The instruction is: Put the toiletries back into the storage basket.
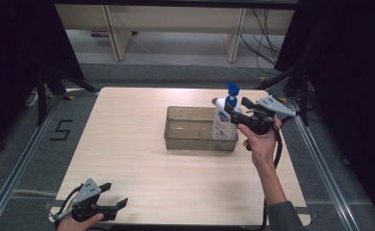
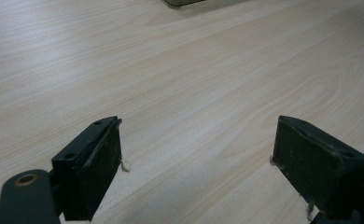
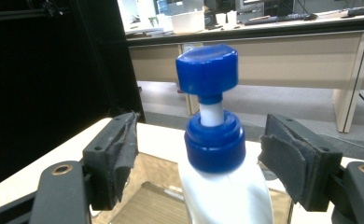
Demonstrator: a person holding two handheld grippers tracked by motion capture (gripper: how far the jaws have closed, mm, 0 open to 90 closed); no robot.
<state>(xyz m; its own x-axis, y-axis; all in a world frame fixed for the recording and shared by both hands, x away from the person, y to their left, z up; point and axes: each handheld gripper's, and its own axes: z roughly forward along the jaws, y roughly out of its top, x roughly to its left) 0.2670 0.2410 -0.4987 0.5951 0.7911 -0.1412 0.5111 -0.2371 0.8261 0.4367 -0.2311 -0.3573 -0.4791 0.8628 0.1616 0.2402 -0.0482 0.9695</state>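
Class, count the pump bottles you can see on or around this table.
1. The pump bottle stands upright at the right end of the clear bin, between the open fingers of the right gripper. None seems hidden.

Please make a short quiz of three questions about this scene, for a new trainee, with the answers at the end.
1. True or false: the pump bottle stands upright inside the clear bin.
2. Which tongs have the bottle between their pads: A) left tongs, B) right tongs?
3. What colour is the bottle's pump head?

Key:
1. True. It stands at the bin's right end.
2. B. The right pads flank the bottle's collar with a gap on each side, not pressing. The left tongs stand open over bare table.
3. Blue.
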